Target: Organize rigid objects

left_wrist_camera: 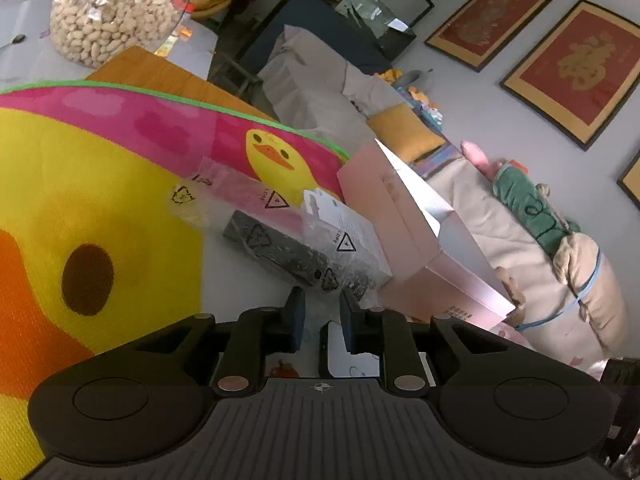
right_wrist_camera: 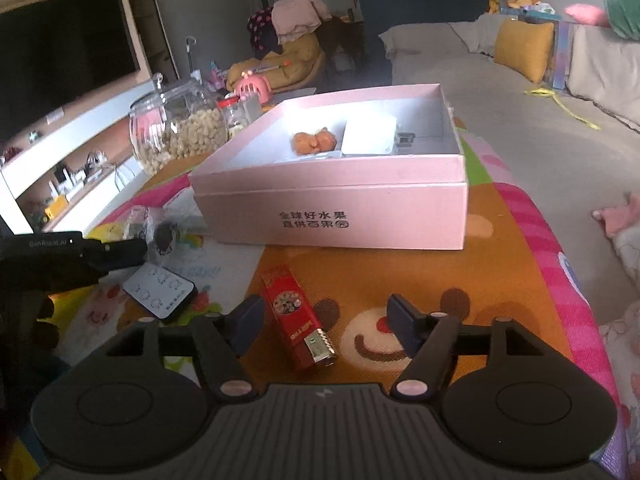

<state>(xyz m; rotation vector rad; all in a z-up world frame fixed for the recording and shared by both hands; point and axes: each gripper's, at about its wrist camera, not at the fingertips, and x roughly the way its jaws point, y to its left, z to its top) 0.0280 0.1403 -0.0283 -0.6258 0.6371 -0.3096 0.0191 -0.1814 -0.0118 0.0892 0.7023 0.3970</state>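
While the left gripper (left_wrist_camera: 322, 312) is sitting low over the foam play mat (left_wrist_camera: 100, 184), its blue pads are standing almost together, pinching the crinkled edge of a clear plastic bag (left_wrist_camera: 280, 216). That bag is wrapping a dark speckled rectangular bar (left_wrist_camera: 276, 250); a flat white carton (left_wrist_camera: 352, 232) is lying just beside it, also under film. Both are resting on the mat against the matte pink cardboard box (left_wrist_camera: 400, 224), which is showing its smooth pale inner wall. A round ribbed glass jar of peanuts (left_wrist_camera: 112, 12) is standing well behind.

Right wrist view: the right gripper (right_wrist_camera: 325, 328) is hanging spread wide, gripping nothing. A glossy red rectangular case (right_wrist_camera: 294, 316) with a ribbed metal end is lying flat on the mat between the pads, apparently touching neither. The pink box, open-topped, is sitting just beyond it, holding a lumpy orange figure (right_wrist_camera: 314, 142) and a white block (right_wrist_camera: 370, 136) side by side. A thin white remote with a black rim (right_wrist_camera: 160, 292) is lying left of the case. The left gripper is showing at the left edge, tip at the crumpled bag.
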